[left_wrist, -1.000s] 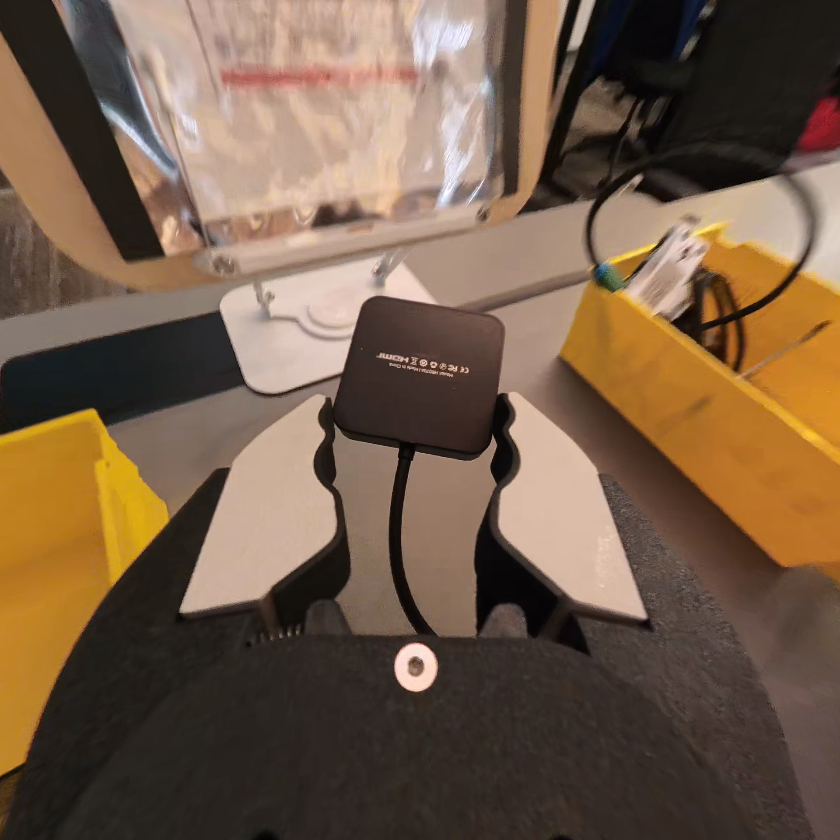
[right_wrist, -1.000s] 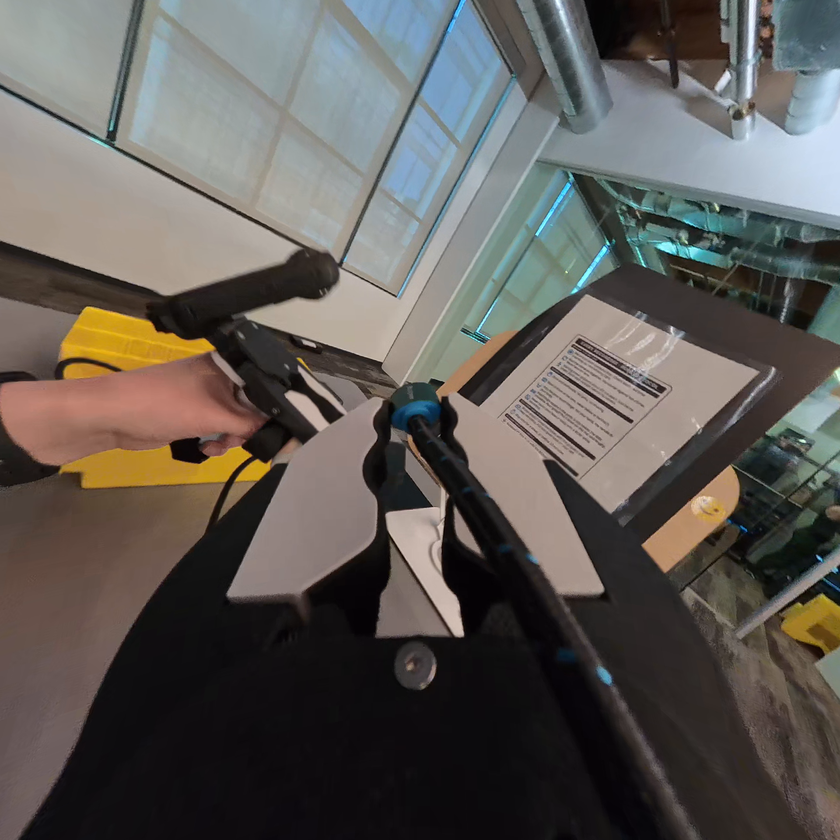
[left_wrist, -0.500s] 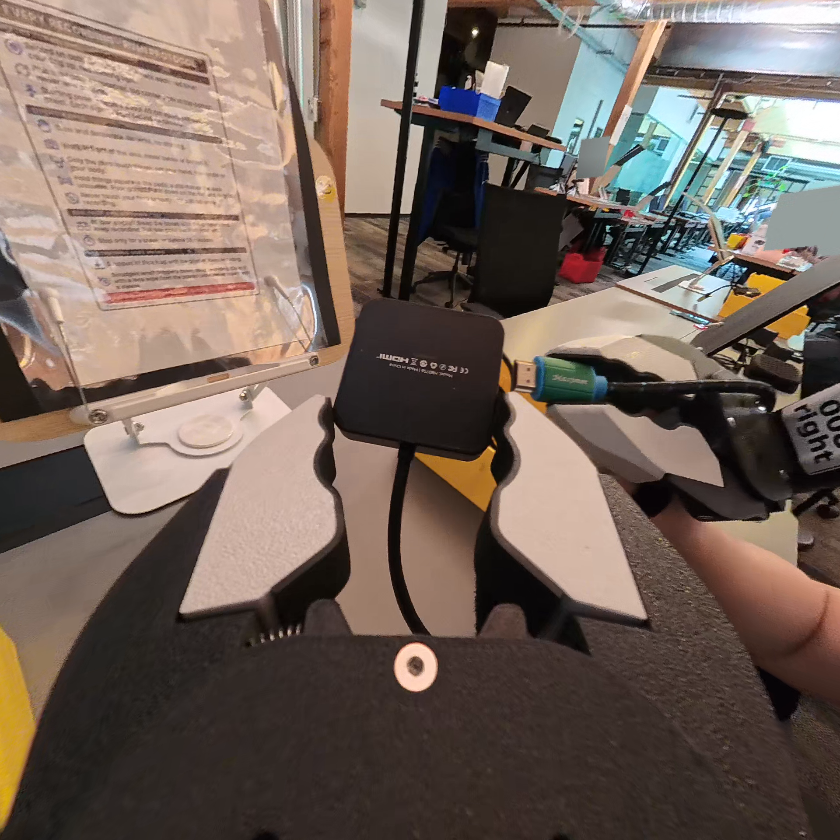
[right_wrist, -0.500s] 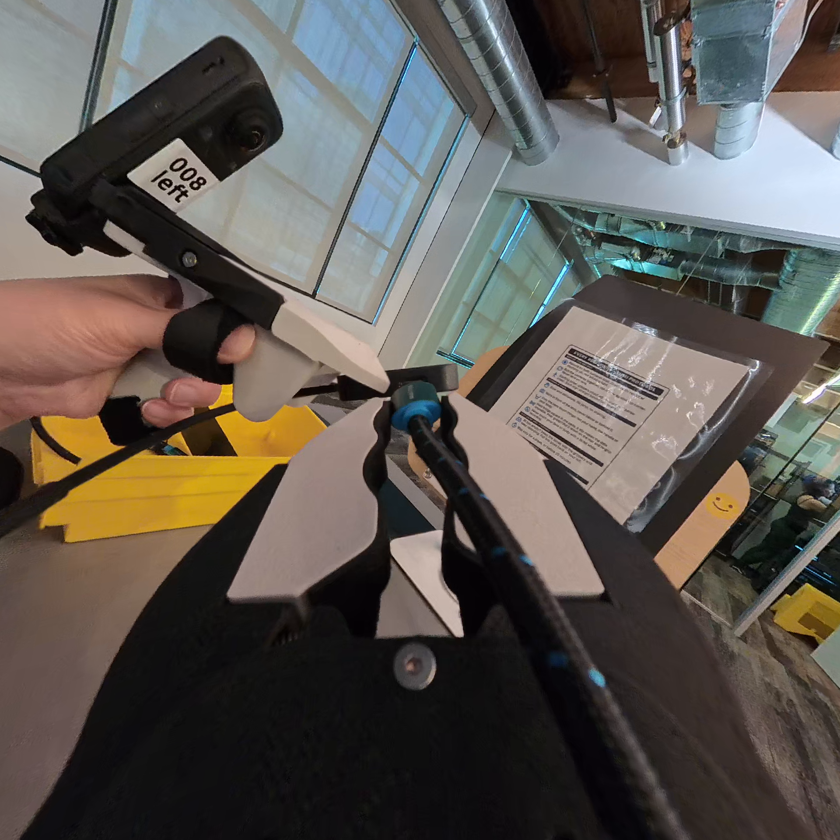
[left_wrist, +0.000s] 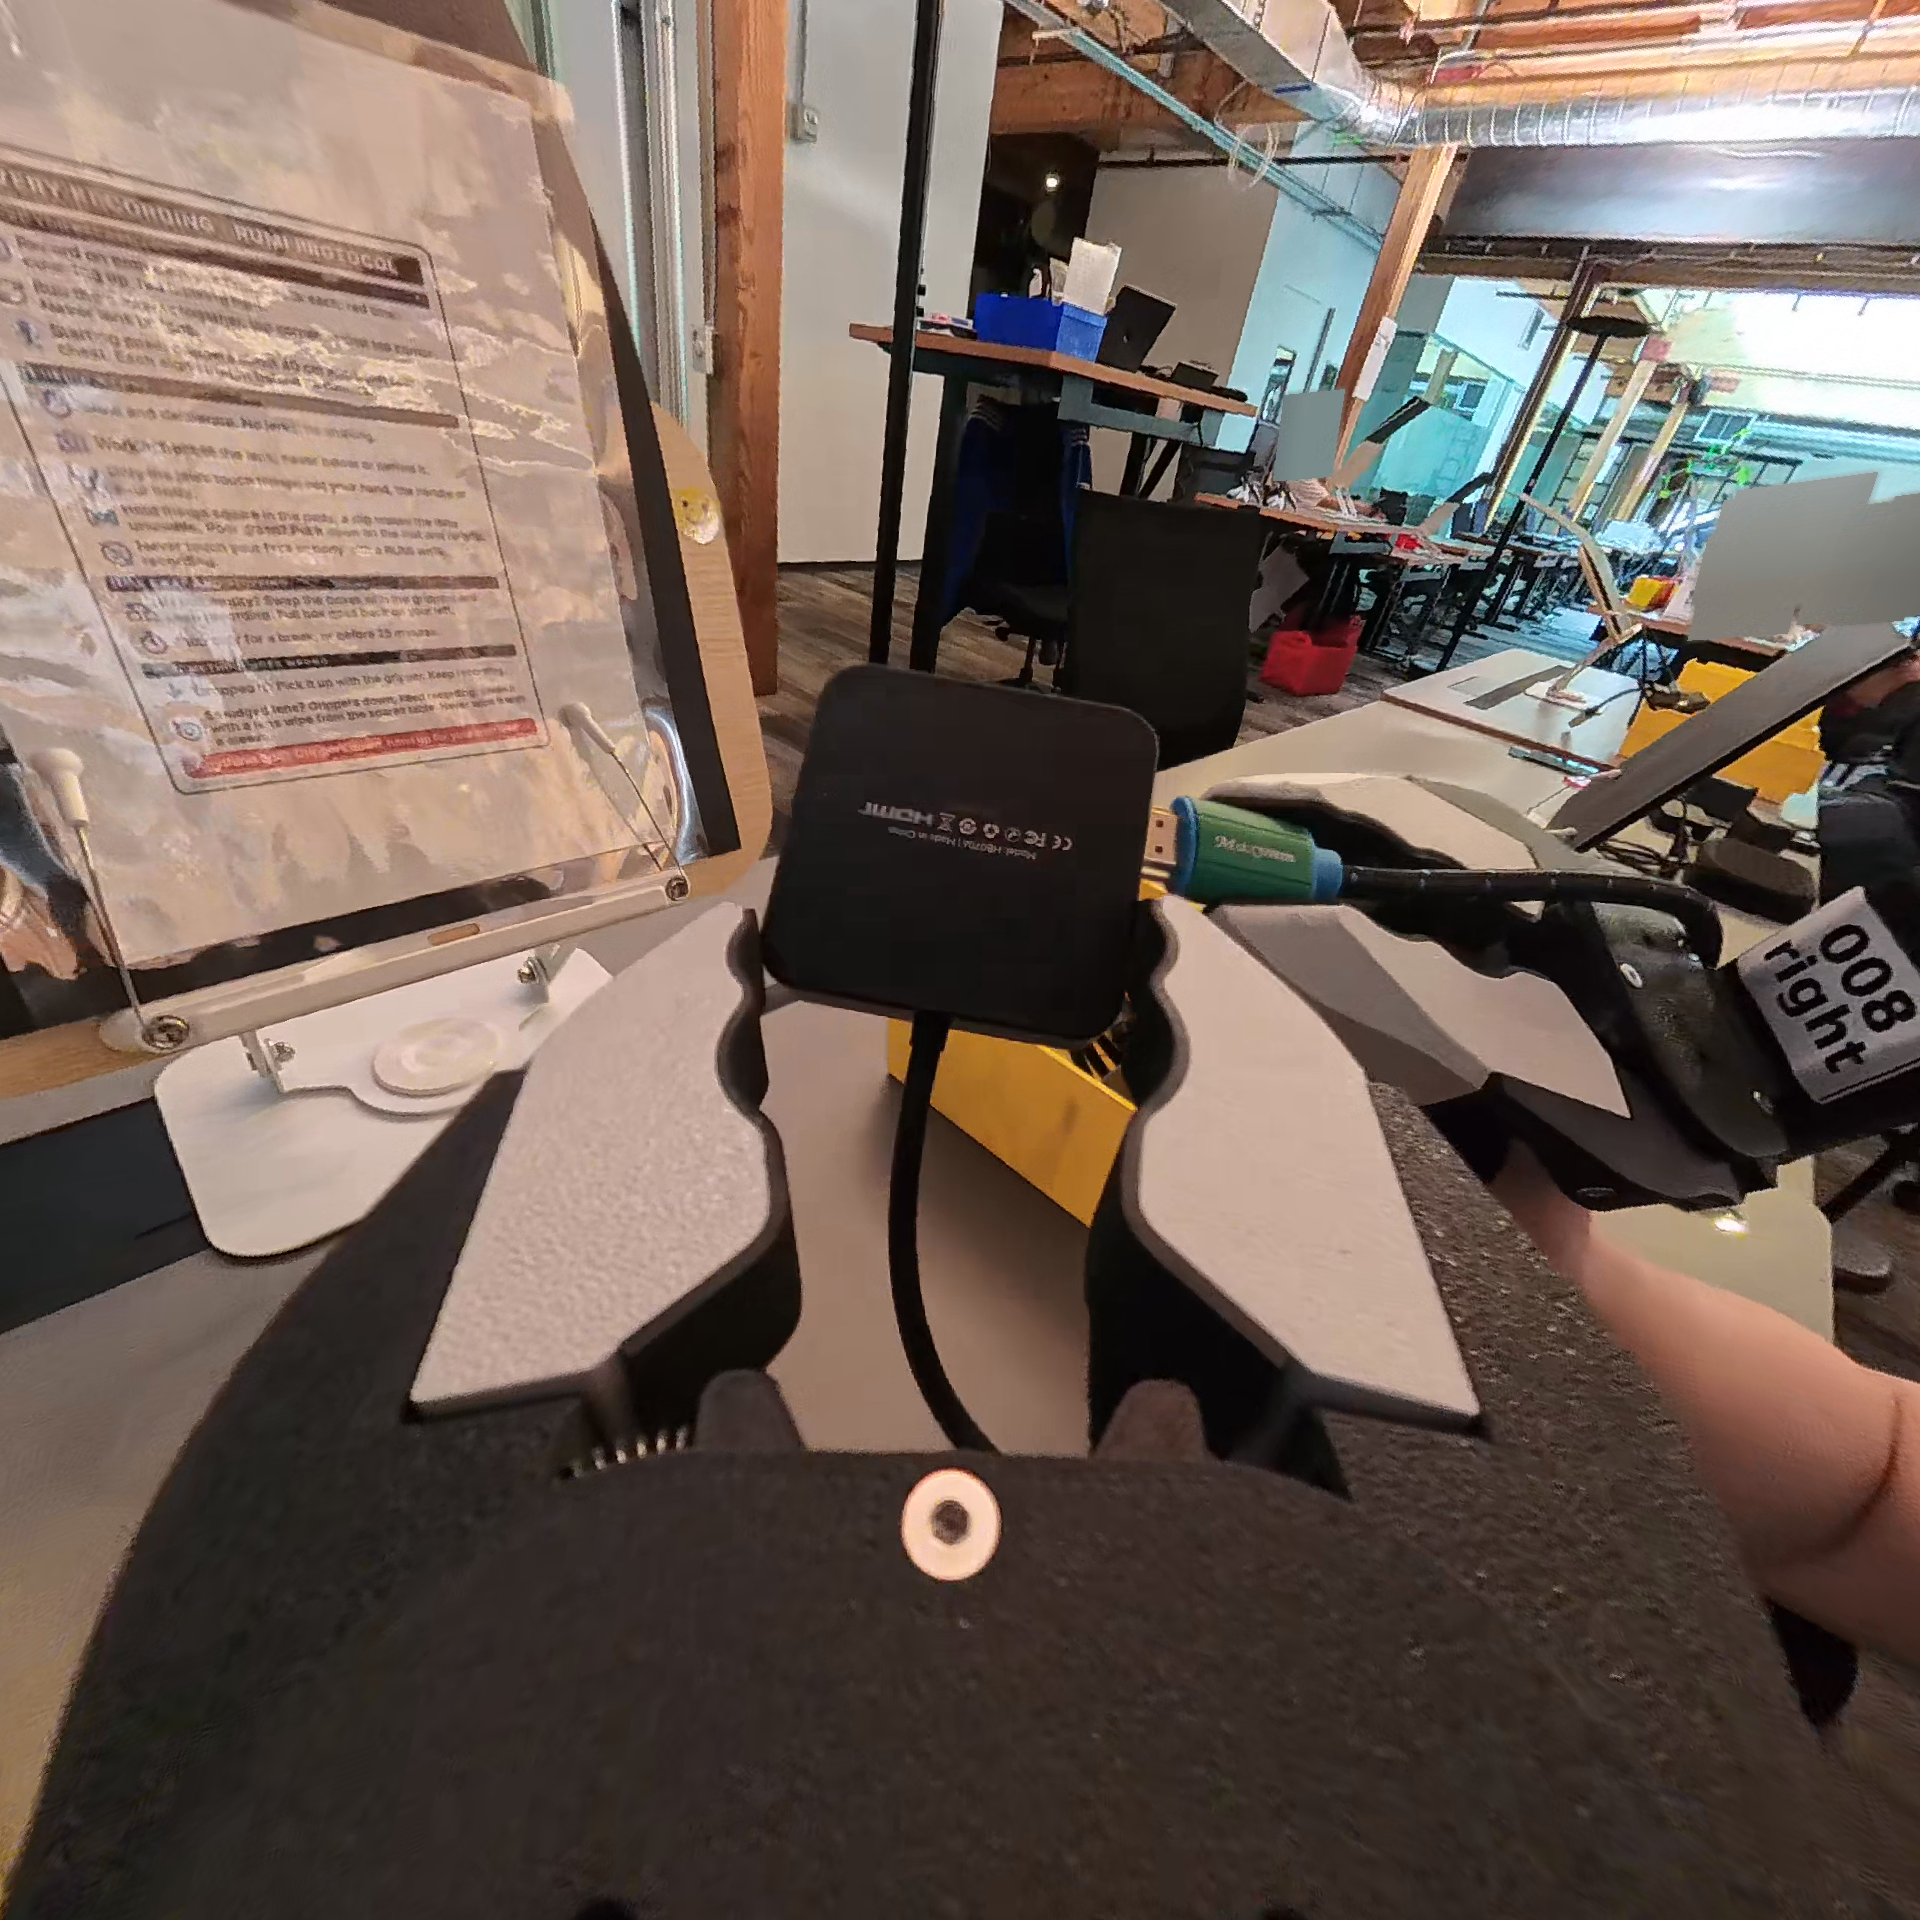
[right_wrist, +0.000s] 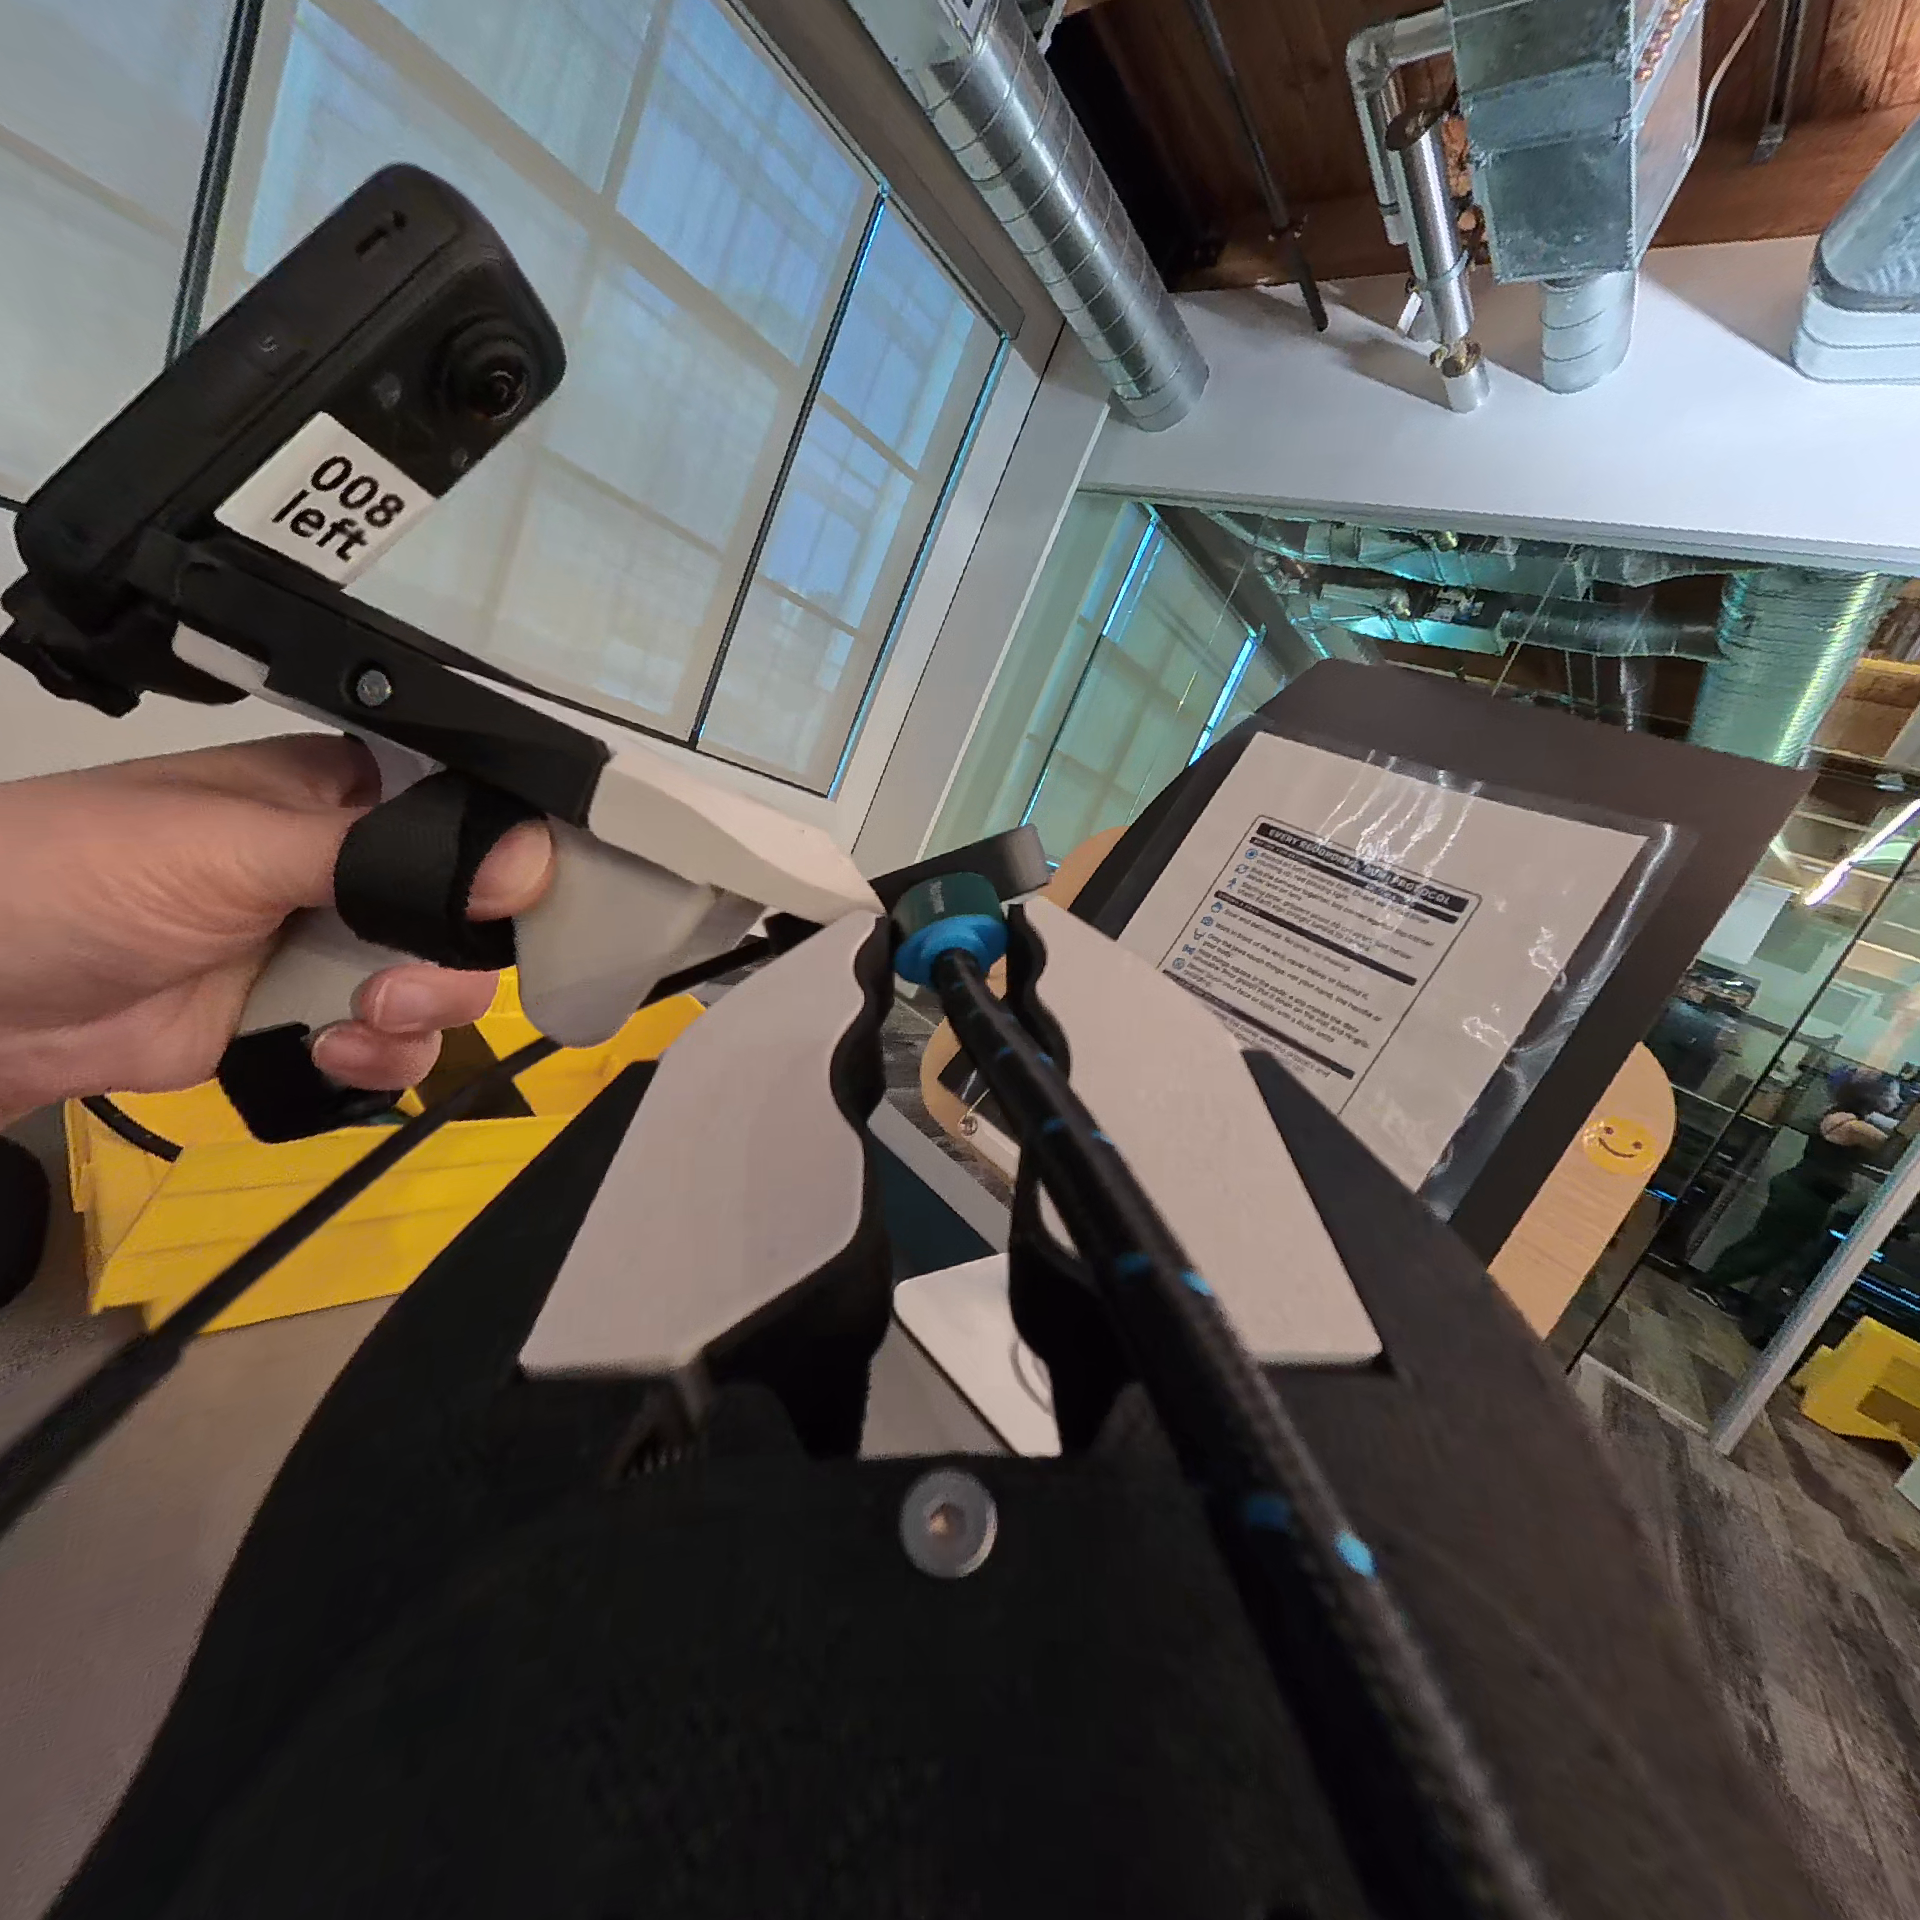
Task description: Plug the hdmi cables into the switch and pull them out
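A flat black square HDMI switch is clamped between the fingers of my left gripper, held up off the table. Its own black cable hangs back between the fingers. My right gripper is shut on a green HDMI plug with a blue collar and a black braided cable. The plug's gold tip meets the switch's right edge; I cannot tell whether it is inside a port. In the right wrist view the switch shows edge-on beyond the plug, with the left gripper in a hand.
A laminated sign on a white stand is at the left, also in the right wrist view. A yellow bin sits on the grey table below the switch. Another yellow bin lies under the left hand.
My left gripper has lifted and tilted up with the switch. My right gripper has brought the green plug in from the right until its tip reaches the switch's edge.
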